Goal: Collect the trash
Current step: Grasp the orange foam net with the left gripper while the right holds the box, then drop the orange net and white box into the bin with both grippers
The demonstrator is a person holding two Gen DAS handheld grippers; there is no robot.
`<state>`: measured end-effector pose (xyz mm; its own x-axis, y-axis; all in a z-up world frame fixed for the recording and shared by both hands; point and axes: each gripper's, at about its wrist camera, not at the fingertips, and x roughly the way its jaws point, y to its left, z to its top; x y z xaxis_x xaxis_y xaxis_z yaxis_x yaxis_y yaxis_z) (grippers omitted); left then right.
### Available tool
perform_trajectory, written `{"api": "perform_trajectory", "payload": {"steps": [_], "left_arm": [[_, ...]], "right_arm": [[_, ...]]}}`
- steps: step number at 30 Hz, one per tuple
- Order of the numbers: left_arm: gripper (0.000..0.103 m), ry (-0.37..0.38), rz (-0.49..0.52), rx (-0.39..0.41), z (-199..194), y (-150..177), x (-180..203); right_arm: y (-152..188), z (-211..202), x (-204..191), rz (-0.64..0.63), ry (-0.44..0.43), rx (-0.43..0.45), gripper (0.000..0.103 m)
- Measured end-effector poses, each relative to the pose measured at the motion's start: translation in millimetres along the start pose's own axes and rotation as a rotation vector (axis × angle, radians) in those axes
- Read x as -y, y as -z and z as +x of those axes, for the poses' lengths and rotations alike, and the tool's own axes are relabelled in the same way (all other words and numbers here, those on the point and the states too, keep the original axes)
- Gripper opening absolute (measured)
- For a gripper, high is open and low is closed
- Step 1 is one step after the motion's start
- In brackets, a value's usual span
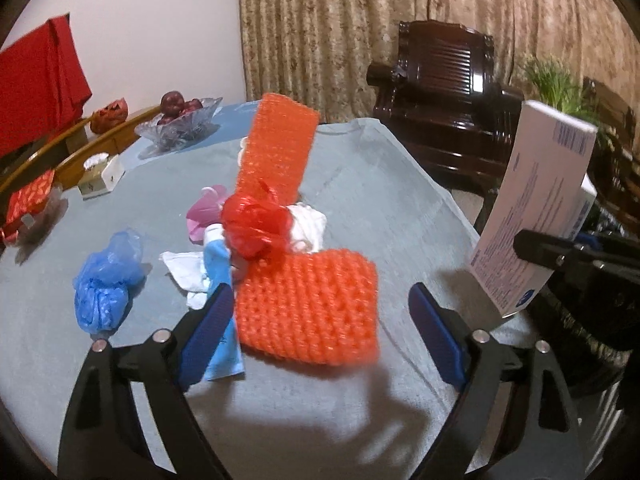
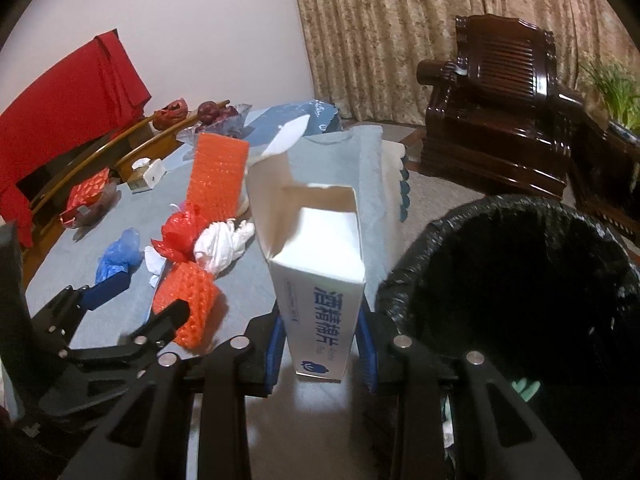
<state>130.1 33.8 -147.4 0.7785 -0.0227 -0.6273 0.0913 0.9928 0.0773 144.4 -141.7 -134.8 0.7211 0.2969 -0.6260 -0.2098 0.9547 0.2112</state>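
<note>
My right gripper [image 2: 322,344] is shut on an open white cardboard box [image 2: 320,276] with blue print, held upright just left of a bin lined with a black bag [image 2: 520,280]. The box also shows in the left wrist view [image 1: 532,216]. My left gripper [image 1: 320,332] is open above the table, its fingers either side of an orange foam net [image 1: 308,304]. Behind it lie a red plastic wad [image 1: 252,228], white tissue [image 1: 308,224], a second orange net [image 1: 276,148], a blue plastic bag [image 1: 104,284] and a light blue wrapper [image 1: 220,280].
The table has a grey-blue cloth [image 1: 380,208]. At its far left stand a glass fruit bowl [image 1: 180,124], a tissue box [image 1: 100,176] and a red packet [image 1: 28,204]. A dark wooden armchair [image 1: 444,92] stands behind the table. A plant [image 1: 556,84] is at the right.
</note>
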Motion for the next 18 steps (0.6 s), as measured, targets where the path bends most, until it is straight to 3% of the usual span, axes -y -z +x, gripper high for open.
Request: {"api": "perform_trajectory", "payload": {"steps": [4, 8, 12, 18], "left_arm": [[0.077, -0.032, 0.025, 0.007, 5, 3, 11], [0.055, -0.084, 0.042, -0.012, 11, 4, 18], [0.033, -0.065, 0.026, -0.025, 11, 3, 13], [0.023, -0.046, 0.017, -0.007, 2, -2, 9]], "right_arm": [[3, -3, 3, 0.008, 0.001, 0.003, 0.032], [3, -6, 7, 0.009, 0.003, 0.01, 0.032], [4, -7, 7, 0.011, 0.001, 0.01, 0.032], [3, -11, 4, 0.001, -0.009, 0.015, 0.032]]}}
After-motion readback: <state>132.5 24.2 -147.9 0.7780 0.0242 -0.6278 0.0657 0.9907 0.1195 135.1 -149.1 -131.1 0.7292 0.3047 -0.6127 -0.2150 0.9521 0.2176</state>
